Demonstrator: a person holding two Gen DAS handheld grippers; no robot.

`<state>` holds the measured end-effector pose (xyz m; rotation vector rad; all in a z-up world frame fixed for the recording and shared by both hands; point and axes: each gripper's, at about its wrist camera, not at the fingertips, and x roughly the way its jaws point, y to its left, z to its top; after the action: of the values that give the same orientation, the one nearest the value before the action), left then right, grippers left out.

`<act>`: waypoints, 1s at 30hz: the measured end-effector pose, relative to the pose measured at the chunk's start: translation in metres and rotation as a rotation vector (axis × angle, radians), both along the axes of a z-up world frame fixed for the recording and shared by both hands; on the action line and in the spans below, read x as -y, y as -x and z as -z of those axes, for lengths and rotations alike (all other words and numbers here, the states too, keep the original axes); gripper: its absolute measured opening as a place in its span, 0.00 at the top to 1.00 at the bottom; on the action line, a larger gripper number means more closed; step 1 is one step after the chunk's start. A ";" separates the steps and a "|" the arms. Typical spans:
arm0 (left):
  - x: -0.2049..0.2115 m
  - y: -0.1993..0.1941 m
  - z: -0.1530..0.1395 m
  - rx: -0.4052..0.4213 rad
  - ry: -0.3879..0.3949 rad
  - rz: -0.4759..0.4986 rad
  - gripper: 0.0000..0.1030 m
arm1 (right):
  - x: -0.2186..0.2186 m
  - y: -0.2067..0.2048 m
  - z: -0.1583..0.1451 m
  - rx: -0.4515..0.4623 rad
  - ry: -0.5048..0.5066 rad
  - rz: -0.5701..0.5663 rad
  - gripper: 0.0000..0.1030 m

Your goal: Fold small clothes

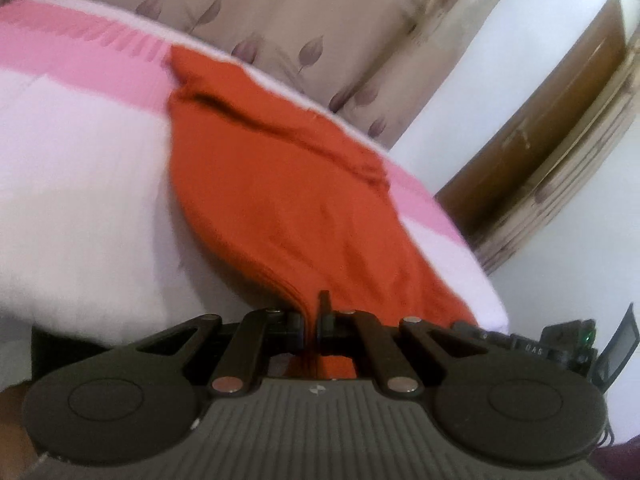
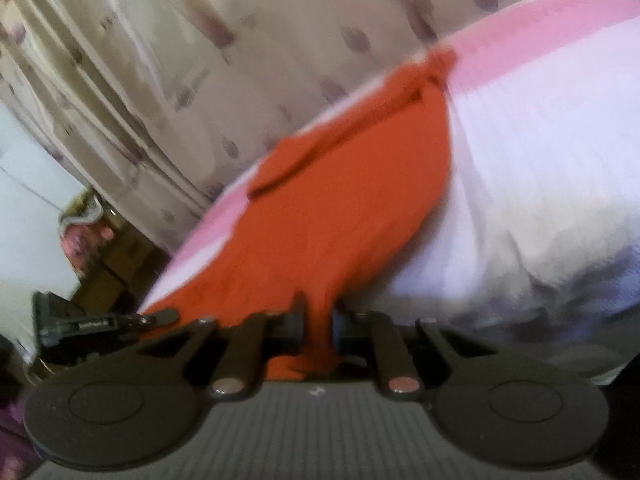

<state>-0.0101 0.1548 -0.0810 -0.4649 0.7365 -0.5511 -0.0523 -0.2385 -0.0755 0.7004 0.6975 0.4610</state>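
Observation:
An orange-red garment (image 1: 280,184) lies stretched across a pink and white striped bed cover (image 1: 80,184). It also shows in the right wrist view (image 2: 340,208). My left gripper (image 1: 311,316) is shut on the garment's near edge, cloth pinched between its jaws. My right gripper (image 2: 318,320) is shut on another part of the near edge, cloth bunched between its jaws. The right gripper's body (image 1: 560,348) shows at the right in the left wrist view. The left gripper's body (image 2: 80,324) shows at the left in the right wrist view. The garment's far hem is folded into a ridge.
A beige curtain with a leaf print (image 1: 300,20) hangs behind the bed. A wooden door or cabinet (image 1: 540,120) and a white wall (image 1: 480,60) stand to the right. The bed's edge (image 1: 480,280) drops off near the grippers.

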 end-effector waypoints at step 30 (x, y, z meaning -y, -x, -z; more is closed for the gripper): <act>0.005 -0.147 -0.058 0.174 0.173 -0.248 0.96 | 0.038 -0.197 -0.066 0.167 -0.288 0.138 0.88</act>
<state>0.1373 0.1502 -0.0226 -0.6505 0.4584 -0.4168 0.1443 -0.2763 -0.0095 0.9623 0.4258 0.4912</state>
